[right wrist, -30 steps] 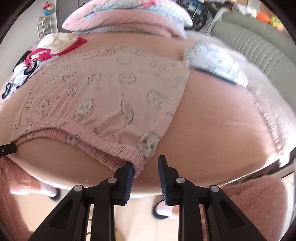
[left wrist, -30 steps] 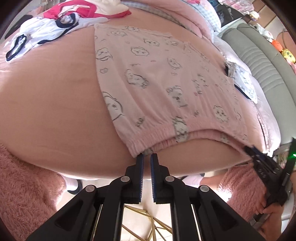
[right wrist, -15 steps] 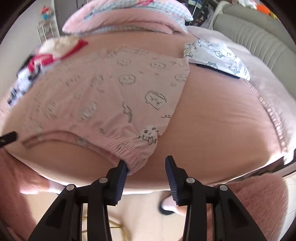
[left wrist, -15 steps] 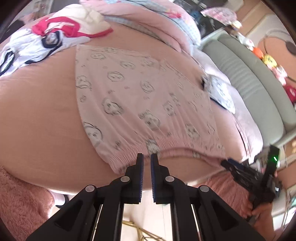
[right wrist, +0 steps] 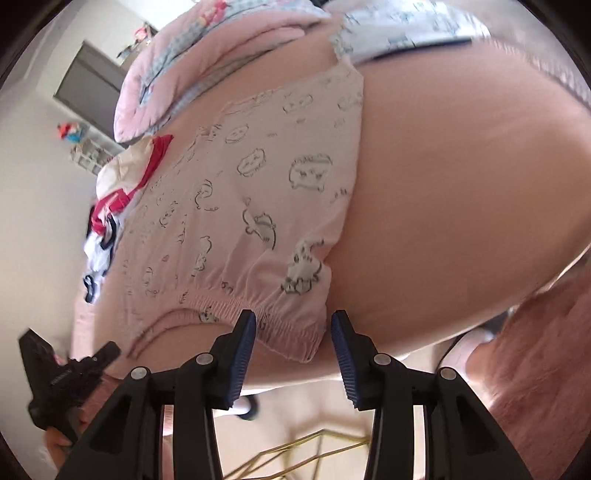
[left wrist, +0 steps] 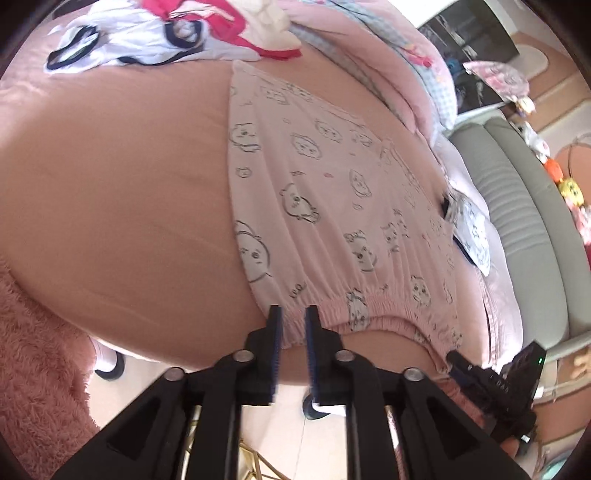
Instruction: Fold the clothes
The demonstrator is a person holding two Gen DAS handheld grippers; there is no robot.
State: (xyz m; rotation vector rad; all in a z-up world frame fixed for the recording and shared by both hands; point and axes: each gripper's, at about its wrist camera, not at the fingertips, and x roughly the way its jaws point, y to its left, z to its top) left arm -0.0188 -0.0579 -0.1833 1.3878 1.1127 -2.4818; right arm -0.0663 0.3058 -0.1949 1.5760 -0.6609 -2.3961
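- A pair of pale pink pajama pants [left wrist: 332, 206] printed with little cartoon animals lies spread flat on a bed with a salmon-pink sheet [left wrist: 110, 177], its gathered elastic waistband [left wrist: 369, 314] at the near edge of the mattress.
- The left claw [left wrist: 293, 317] sits at the waistband's left corner, its two blue-ribbed fingers [left wrist: 276, 332] drawn close with only a narrow gap; a fold of the elastic shows between them, but whether it is truly pinched cannot be told.
- The right claw [right wrist: 293, 328] stands spread apart at the waistband's other corner: the hem lies between the fingers, touching or just beside the left finger [right wrist: 245, 339], the right finger clear of the cloth.
- Each tool shows in the other's camera: the right one appears as a black shape with a green light at the far end of the waistband, the left one at the edge of the right wrist view, with part of a hand [right wrist: 59, 439] behind it.
- A heap of red, white and navy clothes [left wrist: 166, 33] lies at the far side of the bed, near a pink quilt with blue check [left wrist: 388, 62].
- A white printed garment [left wrist: 474, 240] lies just beyond the pants' far leg, beside a grey padded headboard [left wrist: 535, 221].
- Fluffy pink fabric [left wrist: 33, 350] fills the lower left corner of the left wrist view.
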